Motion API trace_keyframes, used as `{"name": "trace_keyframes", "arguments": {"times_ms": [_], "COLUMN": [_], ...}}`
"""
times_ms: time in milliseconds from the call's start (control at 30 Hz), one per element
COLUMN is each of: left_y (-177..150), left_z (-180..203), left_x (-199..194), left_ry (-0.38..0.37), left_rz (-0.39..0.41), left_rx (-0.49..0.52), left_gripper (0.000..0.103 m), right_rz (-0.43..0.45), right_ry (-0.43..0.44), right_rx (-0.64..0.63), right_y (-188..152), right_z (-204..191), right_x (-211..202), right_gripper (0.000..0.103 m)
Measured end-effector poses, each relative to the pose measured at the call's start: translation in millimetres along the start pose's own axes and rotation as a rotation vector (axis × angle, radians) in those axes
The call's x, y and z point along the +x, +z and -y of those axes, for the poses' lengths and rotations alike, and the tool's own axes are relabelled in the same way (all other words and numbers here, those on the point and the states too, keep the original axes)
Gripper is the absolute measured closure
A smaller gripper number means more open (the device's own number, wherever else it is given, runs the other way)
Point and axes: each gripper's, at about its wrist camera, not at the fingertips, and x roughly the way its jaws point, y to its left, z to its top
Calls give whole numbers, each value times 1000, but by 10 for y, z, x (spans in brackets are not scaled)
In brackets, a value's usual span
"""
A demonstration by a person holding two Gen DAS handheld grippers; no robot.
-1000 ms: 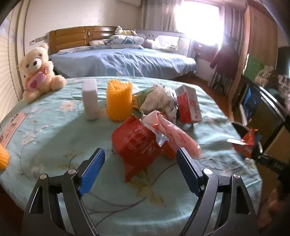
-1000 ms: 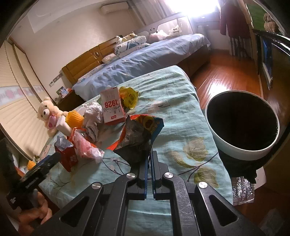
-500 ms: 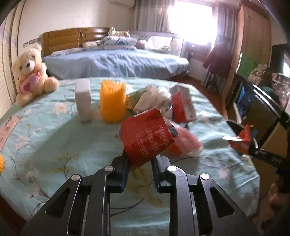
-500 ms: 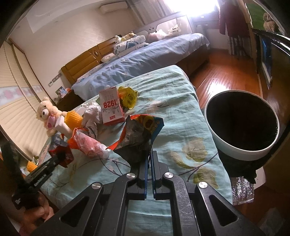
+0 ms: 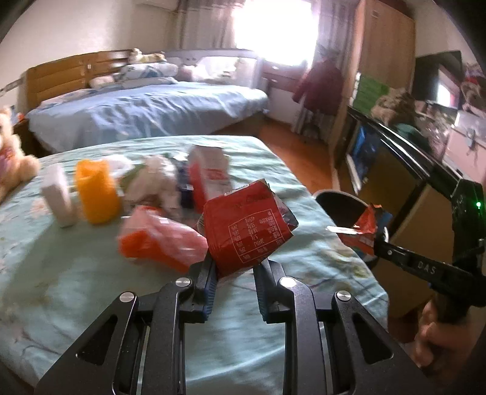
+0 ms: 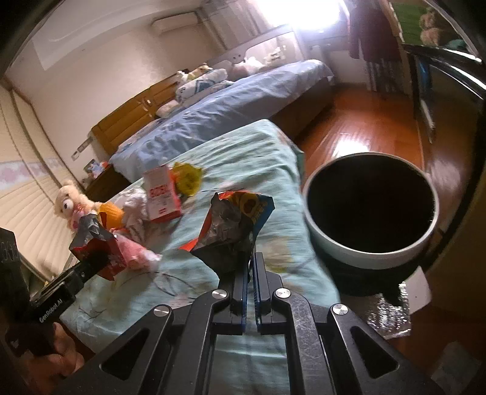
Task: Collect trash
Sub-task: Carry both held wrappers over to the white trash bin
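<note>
A: What has the left gripper (image 5: 234, 269) got?
B: Its jaws are pinched nearly together on the bottom of a red carton (image 5: 247, 226), which stands lifted off the cloth and tilted toward two o'clock, printed panel facing the camera.

A: And the right gripper (image 6: 252, 275)?
B: Its blue pads sit almost touching, clamped on the lower corner of a crumpled foil snack bag (image 6: 235, 226) that rises toward twelve o'clock, silver inside showing.

A: What lies past them on the table (image 5: 76, 273)?
B: A teal flowered cloth covers it. From the left wrist, at ten o'clock of the carton lies a pink-orange wrapper (image 5: 161, 240); further on at eleven stand an orange cup (image 5: 96, 194) and a white bottle (image 5: 57, 200), with a red-and-white milk box (image 5: 209, 179) at twelve. A teddy bear (image 6: 71, 205) sits at the far edge.

A: Where is the bin?
B: From the right wrist, the round bin (image 6: 369, 212) stands on the floor at two o'clock, just beside the table's edge, its mouth open and dark.

A: And beyond?
B: A bed (image 5: 145, 112) with blue covers, then a bright window (image 5: 273, 27). Wood floor (image 6: 364, 121) runs between bed and cabinet.
</note>
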Motion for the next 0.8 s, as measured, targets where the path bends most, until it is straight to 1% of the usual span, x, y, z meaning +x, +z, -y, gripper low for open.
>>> {"name": "trace_keyframes", "arguments": {"times_ms": [367,800], "left_y": [31,216], "left_z": [493,1035], "left_x": [345,717], "left_ry": [-85,-160], "left_rz": [-83,-121], "left_rx": [55,139], "left_gripper": [83,82], "right_rz": [23,47], "right_ry": [-73,-157], "right_rx": [56,96], "right_y": [48,250], "right_z": [419,833], "right_x": [-152,-209], "right_gripper": [99,97]}}
